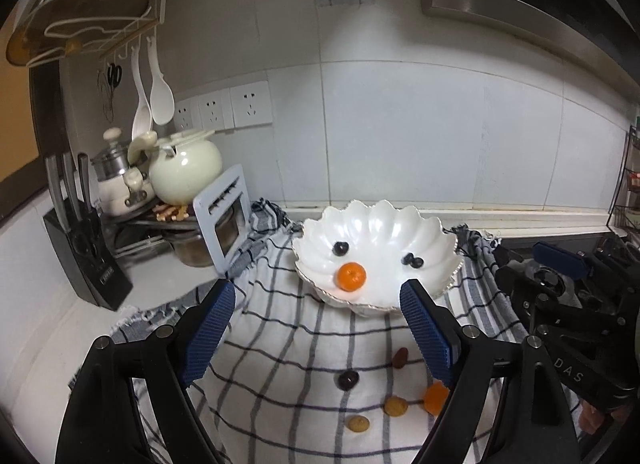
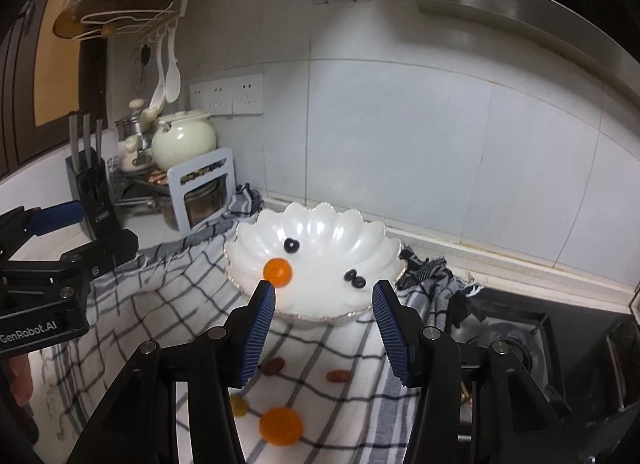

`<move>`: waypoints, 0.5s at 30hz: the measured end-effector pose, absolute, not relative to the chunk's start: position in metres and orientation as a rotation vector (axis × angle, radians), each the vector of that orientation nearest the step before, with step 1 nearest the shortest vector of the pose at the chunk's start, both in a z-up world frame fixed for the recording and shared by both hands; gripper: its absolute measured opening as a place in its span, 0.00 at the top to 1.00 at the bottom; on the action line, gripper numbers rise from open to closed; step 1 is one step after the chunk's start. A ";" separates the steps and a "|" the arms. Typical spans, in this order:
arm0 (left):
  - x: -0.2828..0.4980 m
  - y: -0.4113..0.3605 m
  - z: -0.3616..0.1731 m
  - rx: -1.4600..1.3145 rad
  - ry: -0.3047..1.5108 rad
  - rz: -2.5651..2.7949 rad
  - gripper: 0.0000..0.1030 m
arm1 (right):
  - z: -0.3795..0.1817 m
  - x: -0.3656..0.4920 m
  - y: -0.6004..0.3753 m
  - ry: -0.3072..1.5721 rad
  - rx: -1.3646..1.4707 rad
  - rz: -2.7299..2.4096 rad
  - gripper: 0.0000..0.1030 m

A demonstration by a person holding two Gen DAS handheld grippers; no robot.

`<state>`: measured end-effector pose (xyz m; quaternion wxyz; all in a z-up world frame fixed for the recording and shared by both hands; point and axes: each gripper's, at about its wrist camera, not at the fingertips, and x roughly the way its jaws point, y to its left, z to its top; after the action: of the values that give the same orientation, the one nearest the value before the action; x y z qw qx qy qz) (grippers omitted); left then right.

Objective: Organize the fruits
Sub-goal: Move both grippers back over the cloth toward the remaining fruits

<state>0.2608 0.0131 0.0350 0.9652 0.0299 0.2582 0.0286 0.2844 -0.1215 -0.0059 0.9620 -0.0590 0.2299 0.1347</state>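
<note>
Bowl (image 1: 380, 232): centre frame, on cloth (image 1: 280, 344); orange (image 1: 351, 276) and dark berries (image 1: 340, 249) held inside
Loose fruit (image 1: 348, 379): scattered on cloth, lower centre
Left gripper (image 1: 318, 326): jaws spread, nothing held
Right gripper (image 2: 324, 330): jaws parted, nothing held

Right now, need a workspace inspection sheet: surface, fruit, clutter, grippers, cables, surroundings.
Surface: white counter under a blue-checked white cloth.
Job's things: white scalloped shell-shaped bowl holds a small orange citrus fruit and three dark berries. On the cloth: another orange fruit, a dark round fruit, several small brown and yellow pieces.
Clutter: black knife block, cream ceramic pot, pale blue rack.
Grippers: left gripper open, empty; right gripper open, empty.
Cables: nothing seen.
Surroundings: tiled wall, white wall sockets, gas hob at right.
</note>
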 end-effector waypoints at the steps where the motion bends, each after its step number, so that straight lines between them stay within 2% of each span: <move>1: 0.259 0.013 0.033 0.056 0.526 0.055 0.17 | -0.007 0.283 -0.122 0.468 -0.114 0.278 0.49; 10: 0.243 0.007 0.010 0.085 0.562 0.044 0.17 | -0.028 0.267 -0.119 0.508 -0.164 0.318 0.49; 12: 0.240 0.006 0.004 0.086 0.571 0.039 0.17 | -0.032 0.265 -0.118 0.517 -0.166 0.326 0.45; 13: 0.239 0.006 0.002 0.085 0.574 0.037 0.17 | -0.034 0.264 -0.118 0.522 -0.167 0.329 0.40; 15: 0.236 0.007 -0.004 0.085 0.584 0.035 0.18 | -0.037 0.260 -0.117 0.527 -0.167 0.331 0.39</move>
<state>0.2364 0.0068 -0.0036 0.9567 0.0418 0.2876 0.0174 0.2603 -0.1172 -0.0373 0.9485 -0.0821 0.2591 0.1627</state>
